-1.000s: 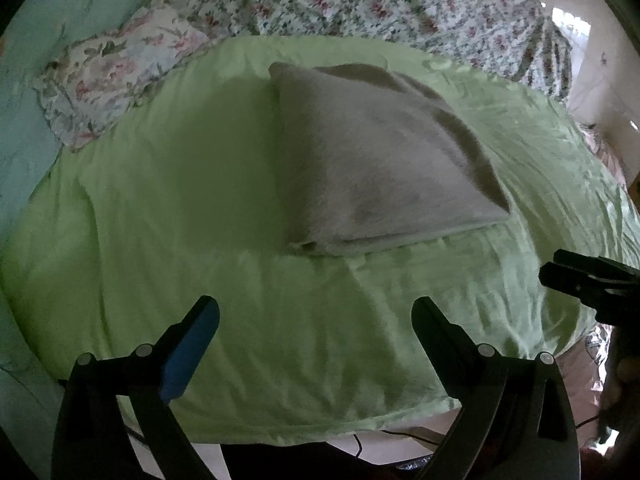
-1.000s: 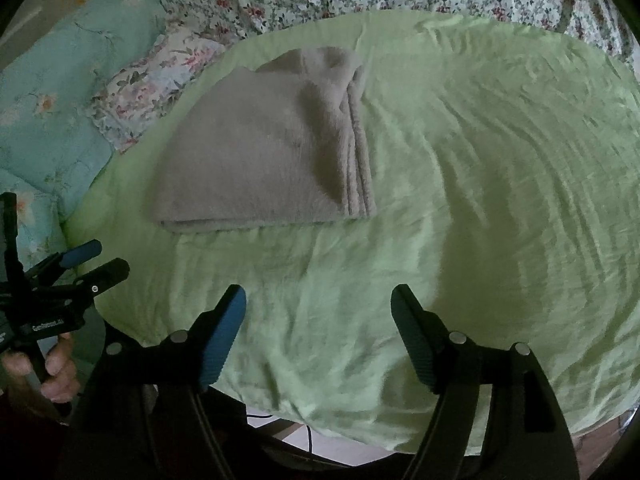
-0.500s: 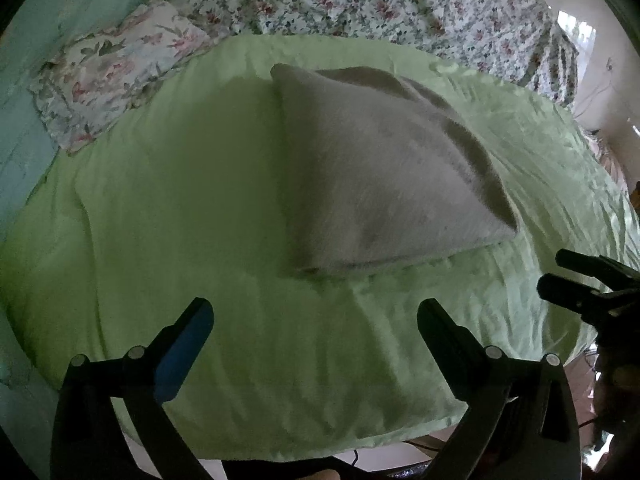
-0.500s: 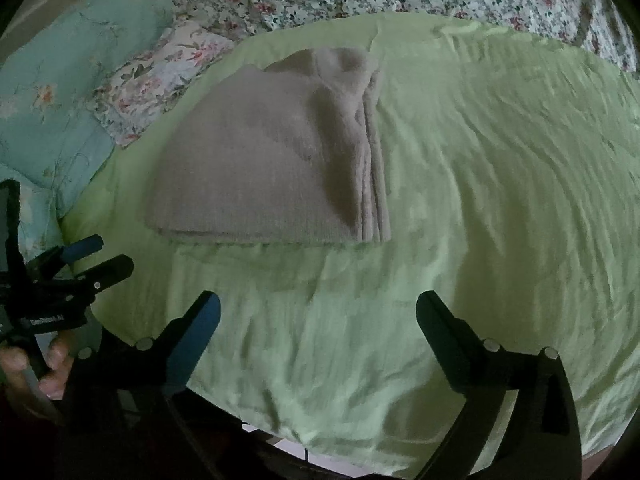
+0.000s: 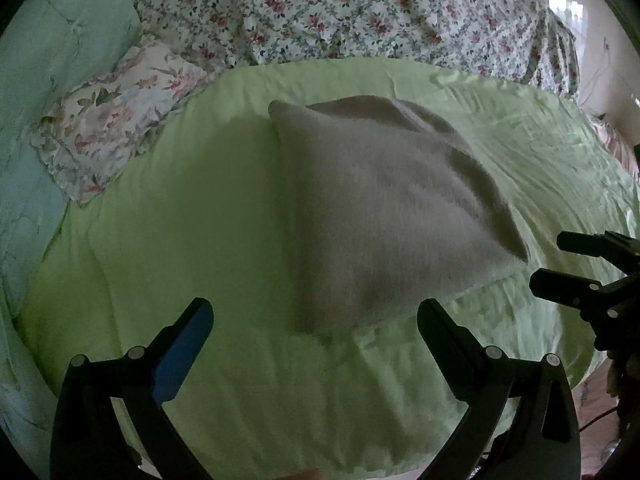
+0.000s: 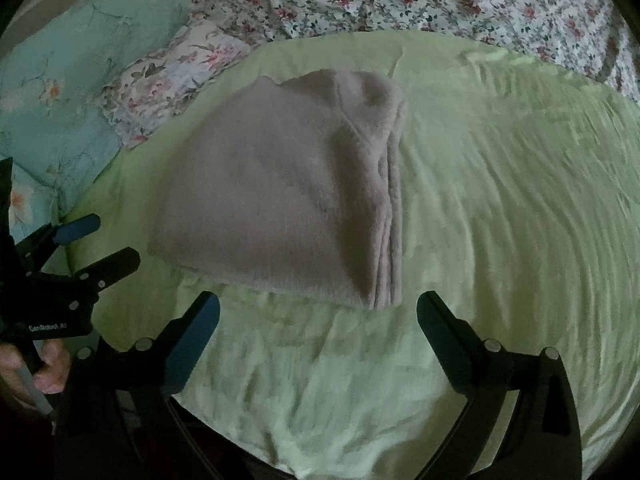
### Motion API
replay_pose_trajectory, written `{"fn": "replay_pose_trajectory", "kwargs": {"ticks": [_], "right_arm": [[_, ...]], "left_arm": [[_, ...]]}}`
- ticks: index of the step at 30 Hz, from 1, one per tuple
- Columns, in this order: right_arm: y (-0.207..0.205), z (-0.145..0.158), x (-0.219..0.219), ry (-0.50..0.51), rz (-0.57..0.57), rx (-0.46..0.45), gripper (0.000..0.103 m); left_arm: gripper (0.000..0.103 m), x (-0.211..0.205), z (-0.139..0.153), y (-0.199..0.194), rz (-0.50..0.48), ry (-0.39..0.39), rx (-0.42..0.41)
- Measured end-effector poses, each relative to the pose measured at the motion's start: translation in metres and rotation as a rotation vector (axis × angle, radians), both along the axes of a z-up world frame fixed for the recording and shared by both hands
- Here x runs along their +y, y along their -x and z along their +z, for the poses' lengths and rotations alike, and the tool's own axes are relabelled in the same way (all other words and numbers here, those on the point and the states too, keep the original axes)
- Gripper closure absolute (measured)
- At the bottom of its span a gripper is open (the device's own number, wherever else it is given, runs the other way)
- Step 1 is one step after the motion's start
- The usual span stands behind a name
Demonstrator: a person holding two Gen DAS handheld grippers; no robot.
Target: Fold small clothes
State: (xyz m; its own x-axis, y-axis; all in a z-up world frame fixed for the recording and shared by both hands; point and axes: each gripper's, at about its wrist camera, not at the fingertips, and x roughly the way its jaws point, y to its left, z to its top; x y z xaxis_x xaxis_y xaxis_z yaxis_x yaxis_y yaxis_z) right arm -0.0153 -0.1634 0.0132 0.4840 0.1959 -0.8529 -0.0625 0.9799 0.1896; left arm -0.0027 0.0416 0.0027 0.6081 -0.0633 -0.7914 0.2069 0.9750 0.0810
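A folded grey fuzzy garment [image 5: 384, 208] lies flat on the light green sheet [image 5: 200, 240]; it also shows in the right wrist view [image 6: 288, 200], stacked layered edges on its right side. My left gripper [image 5: 316, 316] is open and empty, jaws wide, just short of the garment's near edge. My right gripper [image 6: 318, 312] is open and empty, just before the garment's near right corner. The right gripper shows at the right edge of the left wrist view [image 5: 576, 264], the left gripper at the left edge of the right wrist view [image 6: 88, 244].
A floral pillow [image 5: 116, 120] lies left of the garment, beside a teal quilt [image 6: 56, 80]. A floral bedspread [image 5: 360, 12] covers the far side. The green sheet's front edge [image 6: 360, 456] drops off below the grippers.
Both grippers have moved forward toward the garment, which now looks larger and nearer. The right gripper's jaws have opened wider. The garment has not moved.
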Motion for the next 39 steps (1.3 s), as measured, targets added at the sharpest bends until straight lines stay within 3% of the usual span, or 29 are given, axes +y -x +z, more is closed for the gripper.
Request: {"fn": "replay_pose_trajectory", "kwargs": {"ticks": [16,39], "right_arm": [[-0.038,0.006,-0.005,-0.003,-0.003,-0.003,0.003],[-0.059,0.005,-0.003,-0.021,-0.010,0.004,0.003]], "left_arm": [[0.001,-0.005,0.002,-0.035,0.044,-0.033,-0.001],[0.001,-0.012,0.005,-0.043,0.062,-0.026,-0.008]]}}
